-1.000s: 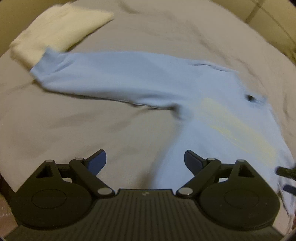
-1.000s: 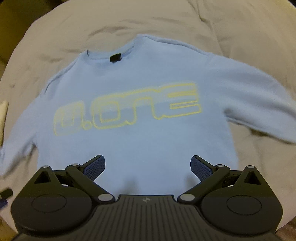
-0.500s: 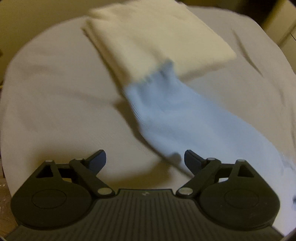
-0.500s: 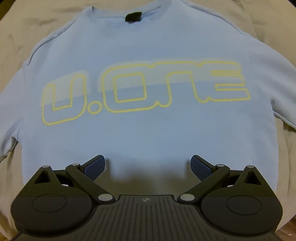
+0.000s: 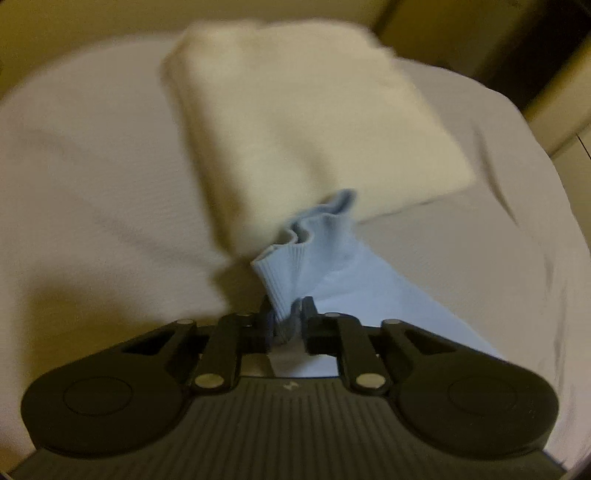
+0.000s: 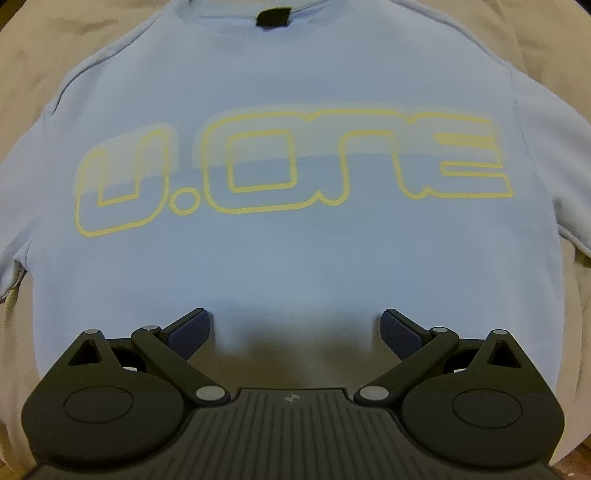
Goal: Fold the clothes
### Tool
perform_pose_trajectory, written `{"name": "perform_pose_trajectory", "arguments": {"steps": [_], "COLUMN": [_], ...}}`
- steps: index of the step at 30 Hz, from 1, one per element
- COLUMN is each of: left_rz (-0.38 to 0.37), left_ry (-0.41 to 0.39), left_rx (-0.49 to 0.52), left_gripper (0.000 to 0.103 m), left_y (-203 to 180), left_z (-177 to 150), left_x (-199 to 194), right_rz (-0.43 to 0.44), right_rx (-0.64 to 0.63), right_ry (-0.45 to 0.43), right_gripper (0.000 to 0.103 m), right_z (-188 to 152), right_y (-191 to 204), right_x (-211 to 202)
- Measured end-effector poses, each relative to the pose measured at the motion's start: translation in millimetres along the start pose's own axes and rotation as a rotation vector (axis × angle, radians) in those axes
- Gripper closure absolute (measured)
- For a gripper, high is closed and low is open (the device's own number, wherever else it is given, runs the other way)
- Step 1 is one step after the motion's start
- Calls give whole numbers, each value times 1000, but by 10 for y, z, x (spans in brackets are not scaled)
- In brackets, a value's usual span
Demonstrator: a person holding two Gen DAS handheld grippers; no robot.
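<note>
A light blue sweatshirt [image 6: 295, 258] with yellow outlined lettering lies flat, front up, on a grey bedsheet [image 6: 29, 110]. Its black neck tag [image 6: 272, 16] is at the top. My right gripper [image 6: 295, 332] hovers open over the lower hem, with nothing between its fingers. In the left wrist view, my left gripper [image 5: 286, 317] is shut on the ribbed cuff [image 5: 295, 258] of the sweatshirt's sleeve [image 5: 388, 306], which runs off to the right. The cuff's far edge touches a folded cream garment [image 5: 303, 122].
The folded cream garment lies on the grey sheet [image 5: 74, 184] just beyond the cuff. The bed's edge and a dark gap with a pale wall show at the upper right [image 5: 535, 55] in the left wrist view.
My left gripper moved in on the sleeve end and shut on the cuff; it was open before. My right gripper came closer to the sweatshirt's hem and stayed open.
</note>
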State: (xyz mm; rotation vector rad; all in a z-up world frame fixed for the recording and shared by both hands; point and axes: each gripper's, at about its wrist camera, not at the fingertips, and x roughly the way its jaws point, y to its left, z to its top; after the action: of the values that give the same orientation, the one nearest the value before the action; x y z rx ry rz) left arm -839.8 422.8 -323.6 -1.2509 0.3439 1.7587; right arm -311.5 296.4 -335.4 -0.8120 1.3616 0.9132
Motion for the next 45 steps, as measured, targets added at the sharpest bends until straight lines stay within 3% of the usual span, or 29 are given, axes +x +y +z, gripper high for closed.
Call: {"name": "perform_pose_trajectory", "arguments": {"steps": [3, 7, 12, 14, 17, 20, 24, 26, 28, 31, 33, 38, 39, 40, 41, 43, 45], "left_rz": [-76, -320, -681, -740, -694, -589, -503, -464, -424, -366, -351, -313, -307, -301, -296, -304, -324], "left_ry": [-55, -91, 29, 141, 279, 353, 356, 341, 326, 304, 302, 304, 306, 308, 309, 314, 318], "left_rx": [171, 375, 595, 663, 760, 832, 849, 850, 850, 851, 850, 842, 840, 838, 840, 862, 888], "left_gripper": [95, 95, 90, 68, 67, 67, 67, 67, 67, 67, 67, 67, 67, 67, 68, 69, 72], "left_y": [-454, -1293, -2285, -2544, -2740, -2688, -2493, -2442, -2391, -2315, -2276, -2187, -2183, -2179, -2177, -2185, -2203], "left_z": [-132, -579, -1582, -2021, -2659, -2954, -2858, -2767, -2677, -2541, -2494, -2393, -2382, -2372, -2367, -2379, -2404], "left_x": [-354, -1054, -1641, -1607, -1461, -1319, -1244, -1179, -1114, -1017, -991, -920, -904, -889, -880, -878, -898], "right_rz": [6, 19, 42, 49, 65, 118, 275, 407, 554, 719, 743, 707, 704, 700, 686, 657, 667], "right_rx": [9, 60, 140, 168, 229, 317, 446, 494, 531, 600, 603, 622, 614, 597, 559, 480, 368], "right_ry": [-22, -47, -82, -96, -104, -105, -105, -100, -75, -23, -5, -2, -21, -42, -68, -130, -288], "right_gripper": [6, 7, 7, 6, 4, 4, 4, 14, 40, 43, 43, 43, 47, 74, 84, 93, 95], "right_z": [-21, -33, -35, -3, -12, -52, -119, -128, -97, -68, -29, 109, 162, 224, 301, 421, 529], "right_y": [-169, -468, -891, -1072, -1391, -1688, -1947, -1950, -1852, -1664, -1504, -1242, -1206, -1164, -1114, -1055, -1051], "right_x": [-52, -138, -246, -298, -311, -282, -200, -122, 12, 256, 395, 668, 678, 679, 643, 467, 54]}}
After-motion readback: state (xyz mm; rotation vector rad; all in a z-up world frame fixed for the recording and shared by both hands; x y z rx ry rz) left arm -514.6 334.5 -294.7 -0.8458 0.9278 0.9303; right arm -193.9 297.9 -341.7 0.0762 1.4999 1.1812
